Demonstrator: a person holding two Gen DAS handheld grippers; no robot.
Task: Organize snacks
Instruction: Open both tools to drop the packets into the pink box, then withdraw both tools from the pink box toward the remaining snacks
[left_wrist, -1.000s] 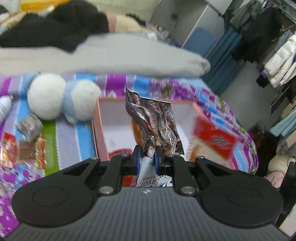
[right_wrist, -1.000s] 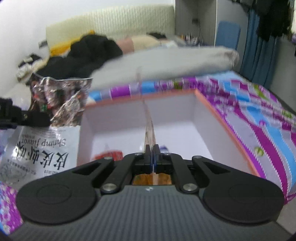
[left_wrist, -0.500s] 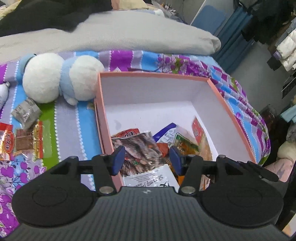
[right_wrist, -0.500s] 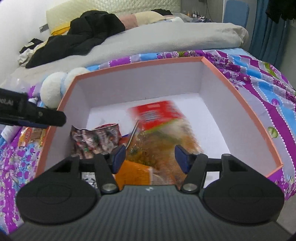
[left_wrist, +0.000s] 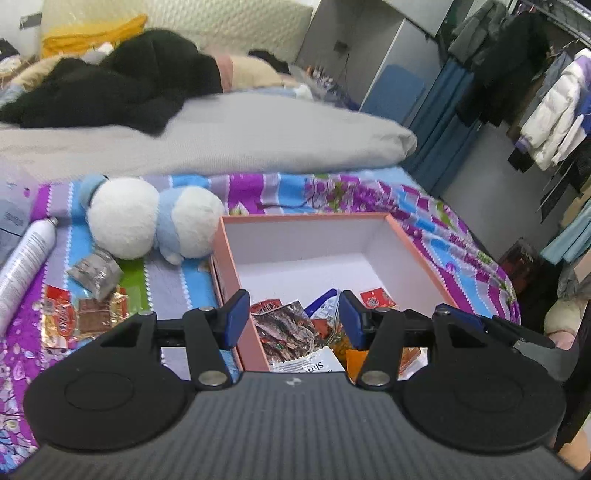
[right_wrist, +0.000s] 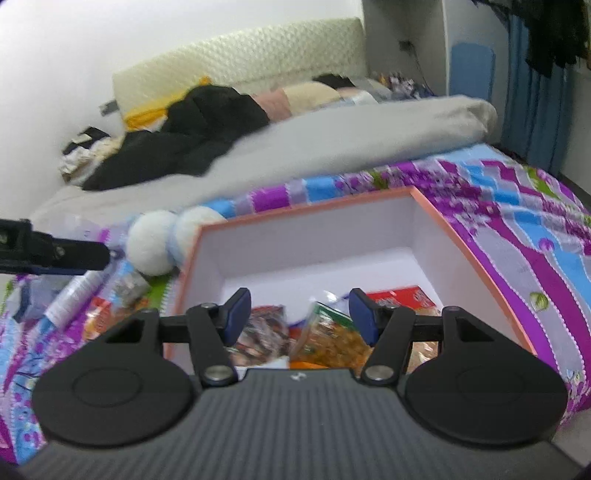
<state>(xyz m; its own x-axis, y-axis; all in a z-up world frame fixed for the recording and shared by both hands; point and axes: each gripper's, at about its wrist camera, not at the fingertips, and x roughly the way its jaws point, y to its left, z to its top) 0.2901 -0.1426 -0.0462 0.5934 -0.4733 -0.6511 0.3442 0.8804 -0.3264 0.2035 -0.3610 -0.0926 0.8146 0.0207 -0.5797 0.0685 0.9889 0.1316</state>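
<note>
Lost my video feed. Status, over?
Left hand-held gripper and right hand-held gripper open, empty. Snack packets in pink box. More snacks on bedspread, nothing blocking.

Both packets (left_wrist: 286, 328) released into box (left_wrist: 413, 258)

We note a bed (left_wrist: 332, 192) under a purple, blue and floral sheet, a grey duvet (left_wrist: 229, 136) across it. At twelve o'clock stands a cream quilted headboard (right_wrist: 240, 59) against a white wall (right_wrist: 55, 55). At two o'clock hang blue curtains (left_wrist: 439, 122) and coats on a rack (left_wrist: 546, 110).
</note>
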